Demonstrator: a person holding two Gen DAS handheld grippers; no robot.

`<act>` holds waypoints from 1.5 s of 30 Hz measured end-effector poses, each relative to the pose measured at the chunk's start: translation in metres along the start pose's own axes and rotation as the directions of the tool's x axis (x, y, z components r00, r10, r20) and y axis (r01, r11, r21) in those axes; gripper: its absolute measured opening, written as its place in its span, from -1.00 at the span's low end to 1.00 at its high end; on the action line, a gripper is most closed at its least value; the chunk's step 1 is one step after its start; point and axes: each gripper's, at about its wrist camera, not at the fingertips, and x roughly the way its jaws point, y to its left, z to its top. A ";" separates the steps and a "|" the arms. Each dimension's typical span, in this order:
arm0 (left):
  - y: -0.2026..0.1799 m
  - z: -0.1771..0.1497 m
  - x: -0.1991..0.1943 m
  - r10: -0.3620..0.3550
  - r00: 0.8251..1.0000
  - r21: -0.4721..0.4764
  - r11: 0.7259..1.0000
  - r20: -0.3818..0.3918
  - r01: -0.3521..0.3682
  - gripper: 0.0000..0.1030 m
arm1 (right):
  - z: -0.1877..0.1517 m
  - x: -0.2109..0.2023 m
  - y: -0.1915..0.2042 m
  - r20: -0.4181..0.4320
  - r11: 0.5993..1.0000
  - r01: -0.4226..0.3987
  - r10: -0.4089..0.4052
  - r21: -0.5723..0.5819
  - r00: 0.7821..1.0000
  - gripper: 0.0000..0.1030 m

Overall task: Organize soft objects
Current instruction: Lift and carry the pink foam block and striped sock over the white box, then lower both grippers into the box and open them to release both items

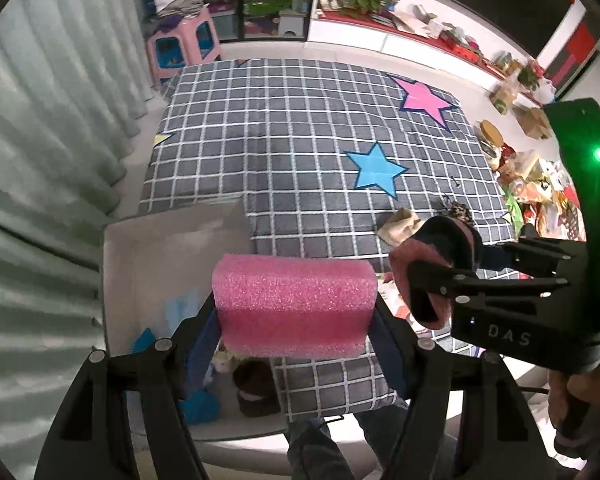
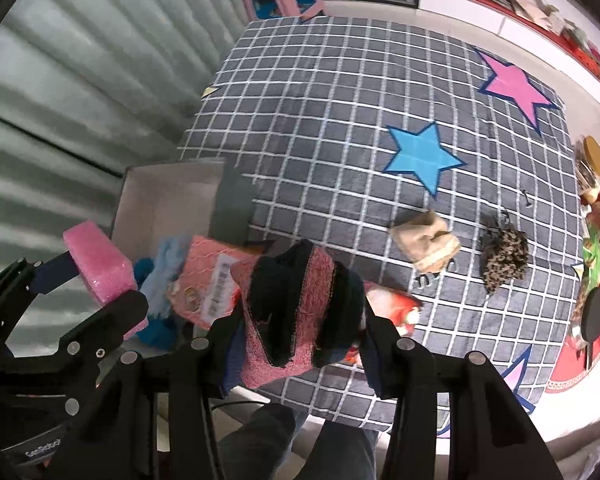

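A: Which step is being carried out?

B: Two soft things are being carried toward the box (image 1: 172, 280) at the mat's near left corner. A pink foam block (image 1: 294, 308) is being clamped between the fingers of the left gripper (image 1: 296, 320), and it is being held above the box's right edge, over where box and checked mat (image 1: 300, 128) meet. A pink and black knitted sock (image 2: 296, 308) is being pinched by the right gripper (image 2: 300, 320), just beside the box, over the mat's near edge.

A: What is being kept in the box already?

B: Blue cloth (image 1: 196, 404), a brown thing and a pink packet (image 2: 212, 280) are being seen inside.

A: What is being called for next?

B: By judgement, each gripper is being expected to be brought fully over the box opening before its jaws are being parted, one after the other, so the two are not being crowded together. A beige bundle (image 2: 426, 242) and a speckled pouch (image 2: 504, 258) are still lying on the mat, well apart from the box, so more trips are likely being needed.
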 end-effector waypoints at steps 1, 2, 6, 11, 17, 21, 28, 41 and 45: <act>0.005 -0.003 -0.001 0.002 1.000 -0.013 1.000 0.001 -0.002 0.41 | -0.001 0.001 0.004 -0.002 1.000 -0.001 0.001 -0.007 1.000 -0.03; 0.009 -0.007 -0.002 0.006 1.000 -0.026 1.000 0.002 -0.006 0.41 | -0.001 0.002 0.010 -0.006 1.000 -0.003 0.003 -0.020 1.000 -0.03; 0.032 -0.022 -0.005 0.023 1.000 -0.088 0.996 0.001 -0.023 0.41 | -0.003 0.006 0.030 -0.014 0.998 -0.011 0.010 -0.057 1.000 -0.03; 0.058 -0.042 -0.009 0.066 0.998 -0.147 0.987 -0.004 -0.066 0.41 | -0.001 0.013 0.057 -0.030 0.994 -0.025 0.022 -0.110 0.999 -0.03; 0.093 -0.066 -0.010 0.098 0.995 -0.240 0.966 -0.024 -0.100 0.41 | -0.002 0.024 0.091 -0.059 0.983 -0.041 0.031 -0.181 0.998 -0.03; 0.109 -0.080 -0.009 0.113 0.993 -0.284 0.951 -0.038 -0.119 0.41 | -0.003 0.031 0.114 -0.076 0.972 -0.051 0.035 -0.227 0.996 -0.03; 0.125 -0.095 -0.006 0.124 0.990 -0.324 0.936 -0.059 -0.137 0.41 | -0.003 0.037 0.141 -0.096 0.957 -0.061 0.035 -0.283 0.995 -0.03; 0.132 -0.099 0.004 0.119 0.990 -0.347 0.927 -0.079 -0.139 0.41 | 0.001 0.047 0.158 -0.124 0.943 -0.060 0.020 -0.328 0.992 -0.03; 0.135 -0.099 0.007 0.114 0.990 -0.350 0.927 -0.084 -0.136 0.41 | 0.004 0.049 0.160 -0.126 0.942 -0.061 0.021 -0.331 0.992 -0.03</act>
